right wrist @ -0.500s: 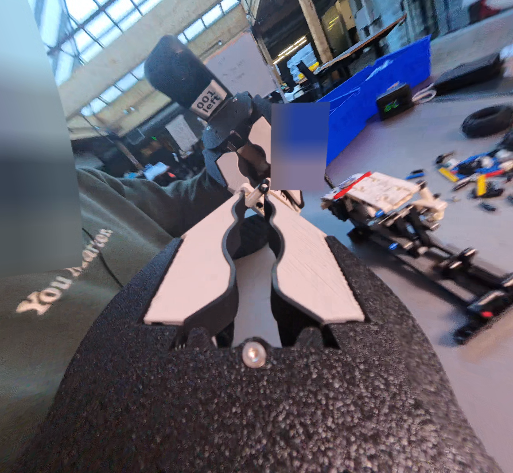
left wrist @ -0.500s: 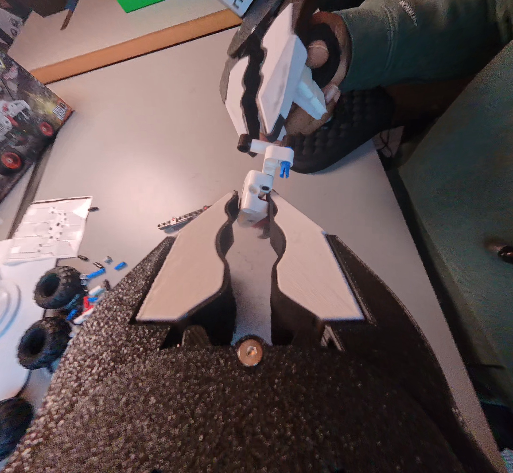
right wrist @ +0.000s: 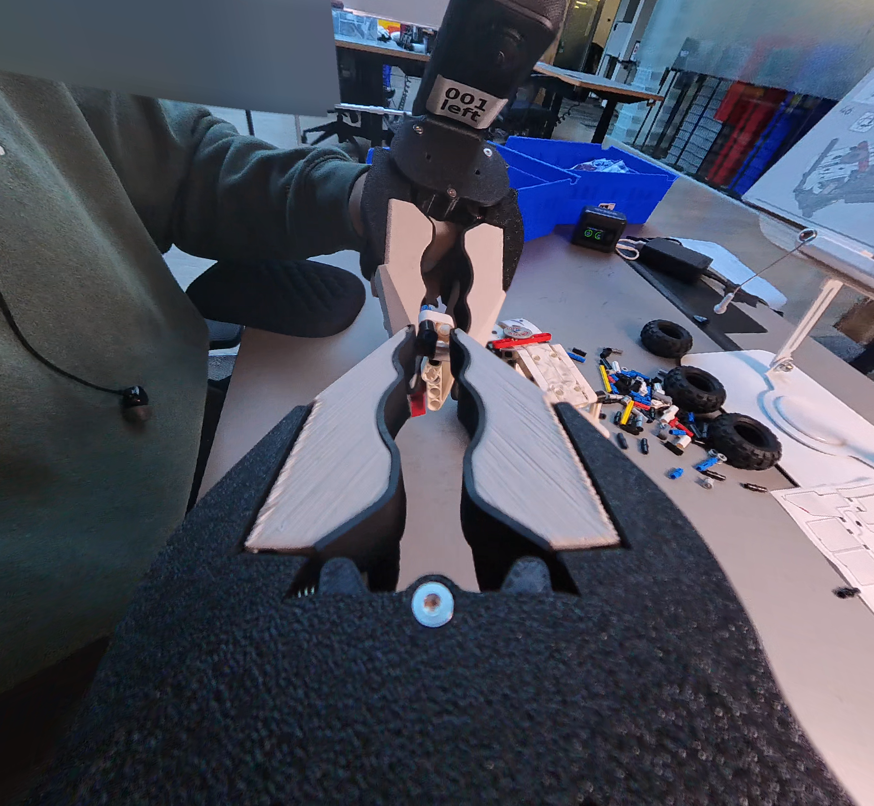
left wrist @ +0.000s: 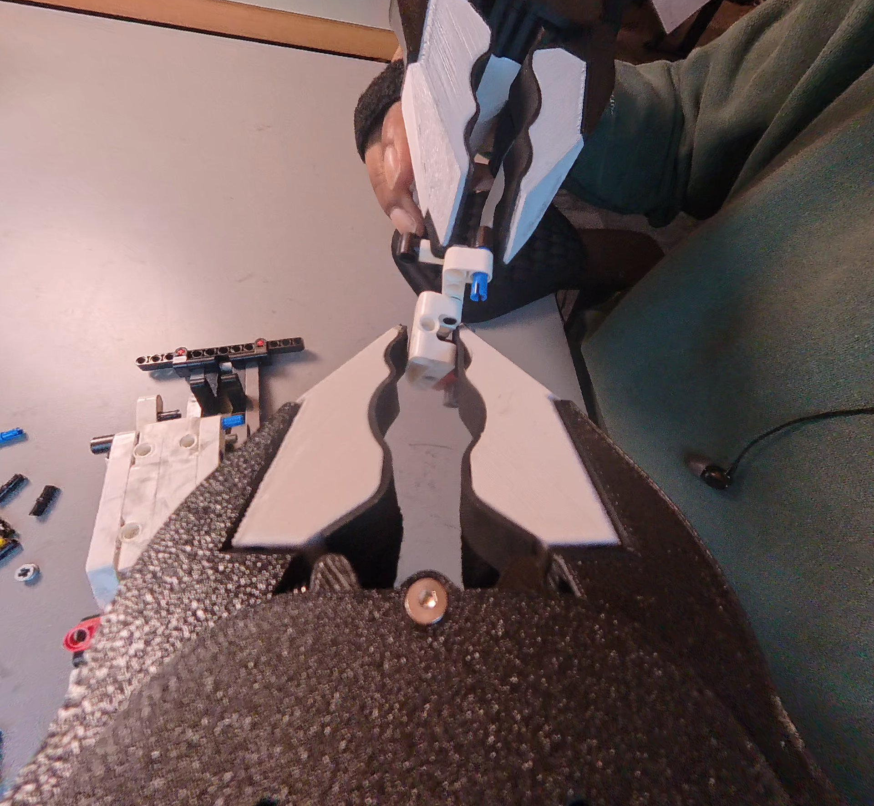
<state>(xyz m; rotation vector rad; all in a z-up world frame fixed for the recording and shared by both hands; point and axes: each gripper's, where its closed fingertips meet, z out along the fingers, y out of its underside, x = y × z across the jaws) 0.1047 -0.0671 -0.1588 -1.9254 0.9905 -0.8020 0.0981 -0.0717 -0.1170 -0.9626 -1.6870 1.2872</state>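
Left wrist view: left gripper (left wrist: 430, 348) clenched on the lower end of a small white brick assembly (left wrist: 437, 339), held above the grey tabletop (left wrist: 189, 178). Right gripper (left wrist: 466, 246) comes in from the top, fingers (left wrist: 440, 121) clamped on the upper end of the same assembly, next to a blue pin (left wrist: 478, 286) and a black pin (left wrist: 407, 248). A hand (left wrist: 395, 178) in a green sleeve (left wrist: 686, 121) sits behind the right gripper. Half-built white and black model (left wrist: 156, 452) lies on the tabletop to the left, loose small parts beside it.

Right wrist view: right gripper (right wrist: 428, 339) grasping the assembly (right wrist: 432, 367) at its tips, left gripper (right wrist: 437, 305) opposite, pinching the far end. To the right on the tabletop: the model (right wrist: 544, 367), a scatter of small coloured pieces (right wrist: 638, 405), black tyres (right wrist: 695, 388), blue bins (right wrist: 591, 183) farther back.
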